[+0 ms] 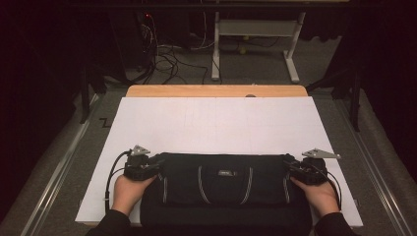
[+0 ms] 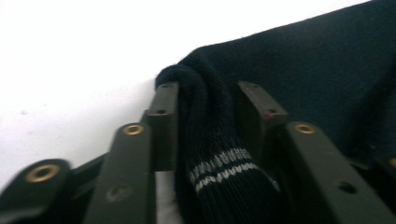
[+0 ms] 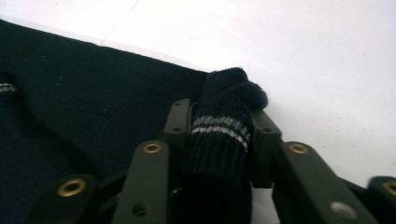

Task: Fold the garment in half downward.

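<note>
A dark navy knitted garment (image 1: pixel 223 184) with thin pale stripes lies folded on the white board (image 1: pixel 216 123), near its front edge. My left gripper (image 1: pixel 152 167) is at the garment's left end and my right gripper (image 1: pixel 292 167) at its right end, each held by a hand. In the left gripper view, the left gripper (image 2: pixel 208 93) is shut on a bunched, striped fold of the knit (image 2: pixel 215 154). In the right gripper view, the right gripper (image 3: pixel 222 112) likewise pinches a striped fold (image 3: pixel 219 140), with the garment's flat body (image 3: pixel 93 93) to its left.
The white board rests on a wooden table whose far edge (image 1: pixel 216 91) shows behind it. Beyond stand a desk frame (image 1: pixel 255 29) and loose cables (image 1: pixel 167 59) on the carpet. Metal rails (image 1: pixel 54 172) run along both sides.
</note>
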`<state>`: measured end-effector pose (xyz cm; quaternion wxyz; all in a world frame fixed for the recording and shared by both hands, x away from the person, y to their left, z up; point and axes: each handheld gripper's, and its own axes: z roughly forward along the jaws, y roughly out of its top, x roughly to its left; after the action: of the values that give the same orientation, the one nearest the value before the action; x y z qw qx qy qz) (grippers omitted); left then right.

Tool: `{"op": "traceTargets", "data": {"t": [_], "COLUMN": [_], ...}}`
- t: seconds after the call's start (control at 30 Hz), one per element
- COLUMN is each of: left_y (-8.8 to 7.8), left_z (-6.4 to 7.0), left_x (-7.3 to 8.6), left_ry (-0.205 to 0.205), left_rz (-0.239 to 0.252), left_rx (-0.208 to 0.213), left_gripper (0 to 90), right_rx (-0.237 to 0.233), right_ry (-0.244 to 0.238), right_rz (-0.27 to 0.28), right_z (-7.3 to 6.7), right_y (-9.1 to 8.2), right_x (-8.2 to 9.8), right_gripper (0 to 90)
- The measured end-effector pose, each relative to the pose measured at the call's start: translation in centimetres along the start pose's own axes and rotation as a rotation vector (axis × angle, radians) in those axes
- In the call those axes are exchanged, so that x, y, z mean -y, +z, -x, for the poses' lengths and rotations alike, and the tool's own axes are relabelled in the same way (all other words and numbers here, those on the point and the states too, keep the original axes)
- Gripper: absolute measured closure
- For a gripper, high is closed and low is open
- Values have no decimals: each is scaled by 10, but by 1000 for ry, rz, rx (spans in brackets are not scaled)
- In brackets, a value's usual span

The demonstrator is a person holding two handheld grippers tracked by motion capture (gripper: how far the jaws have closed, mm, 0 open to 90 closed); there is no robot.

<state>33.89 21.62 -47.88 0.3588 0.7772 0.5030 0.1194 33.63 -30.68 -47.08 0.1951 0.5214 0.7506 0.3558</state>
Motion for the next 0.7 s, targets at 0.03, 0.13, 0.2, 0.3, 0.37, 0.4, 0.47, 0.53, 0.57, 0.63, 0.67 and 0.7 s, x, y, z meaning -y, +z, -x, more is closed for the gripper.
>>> {"op": "traceTargets", "data": {"t": [0.03, 0.13, 0.2, 0.3, 0.37, 0.4, 0.47, 0.53, 0.57, 0.63, 0.67, 0.7], "left_y": [1, 0, -1, -4, -6, -8, -11, -17, -20, -25, -26, -27], "left_z": [1, 1, 1, 0, 1, 2, 4, 6, 7, 8, 8, 8], "left_x": [0, 1, 1, 2, 1, 1, 0, -2, -2, -6, -7, -10], "left_ry": [-6, -5, -7, -20, -23, -13, 1, 14, 14, 25, 26, 28], "left_rz": [4, 8, 16, 44, 64, 76, 99, 124, 143, 163, 167, 173], "left_rx": [21, 24, 30, 33, 26, 20, 9, 5, 3, -6, -7, -11], "left_gripper": [669, 723, 736, 744, 750, 752, 755, 760, 761, 762, 762, 763], "right_rx": [-8, -20, -22, -14, -6, -1, 8, 13, 15, 18, 20, 21], "right_ry": [-5, -20, -25, -33, -38, -43, -41, -43, -50, -50, -52, -55], "right_rz": [1, 3, 8, 36, 47, 55, 72, 91, 96, 112, 117, 118], "right_z": [0, 0, -1, -2, -3, -3, -2, -2, -2, -1, -2, -2], "right_y": [0, 0, -1, -4, -6, -6, -8, -10, -11, -13, -14, -14], "right_x": [0, 0, 1, 2, 2, 2, 1, 0, -1, -4, -6, -7], "right_gripper": [728, 767, 785, 795, 798, 800, 802, 804, 804, 804, 805, 805]}}
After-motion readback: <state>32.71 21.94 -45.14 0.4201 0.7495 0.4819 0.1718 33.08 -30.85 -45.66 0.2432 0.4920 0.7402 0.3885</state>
